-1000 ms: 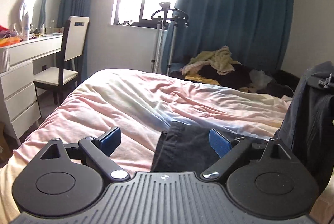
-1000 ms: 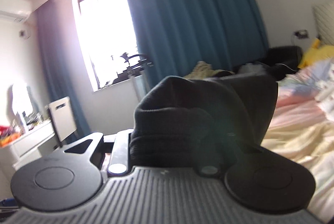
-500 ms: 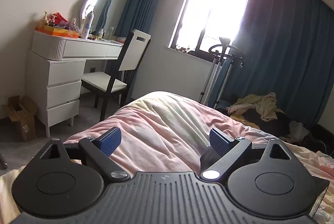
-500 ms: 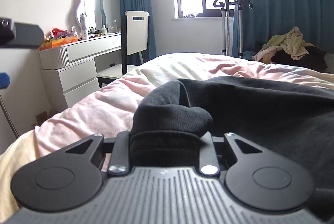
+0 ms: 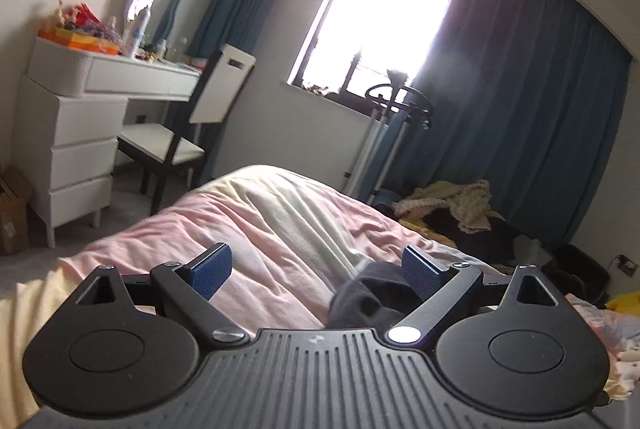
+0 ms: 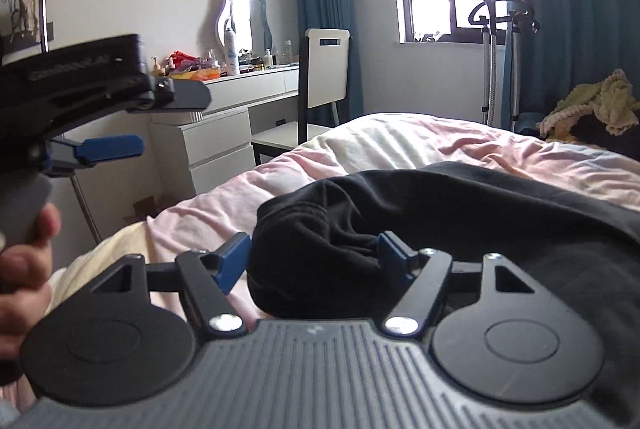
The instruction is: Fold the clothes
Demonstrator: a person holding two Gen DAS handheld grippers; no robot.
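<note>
The jaws of the right gripper [image 6: 314,259] are seen opening, a bunched fold of the soft black garment [image 6: 460,205] lying between the ribbed blue pads with the left pad clear of it, while those of the left gripper [image 5: 316,267] are held wide apart over bare quilt. The garment is spread on a rumpled pink and cream bed [image 6: 400,137], its dark edge showing by the left gripper's right pad. Behind are teal curtains [image 5: 532,101], a bright window [image 5: 384,13], a white drawer table [image 5: 80,133] and a white chair [image 5: 216,101].
</note>
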